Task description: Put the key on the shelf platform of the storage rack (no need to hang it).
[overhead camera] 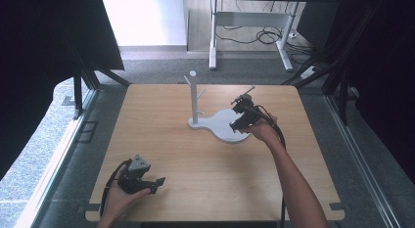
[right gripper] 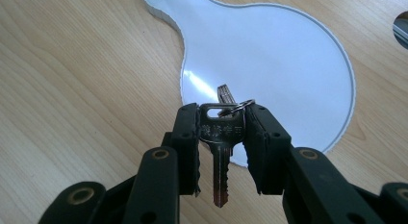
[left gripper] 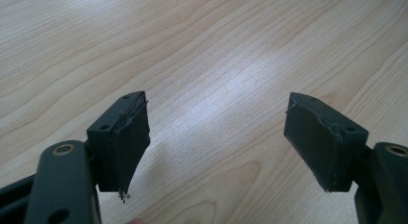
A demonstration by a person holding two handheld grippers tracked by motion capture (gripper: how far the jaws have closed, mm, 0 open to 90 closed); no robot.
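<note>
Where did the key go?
The key is pinched by its head between the right tongs, its blade pointing back toward the camera. In the high view they hover over the round part of the white stand base, right of the pole.

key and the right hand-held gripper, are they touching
Touching. The right gripper view shows the right hand-held gripper shut on the key, both pads pressed against the key's head with no gap.

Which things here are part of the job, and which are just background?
In play:
keys, clamped in the right gripper
white stand with pegs, on its base

Background:
left gripper, open over bare table
desk legs and cables on the floor
</note>
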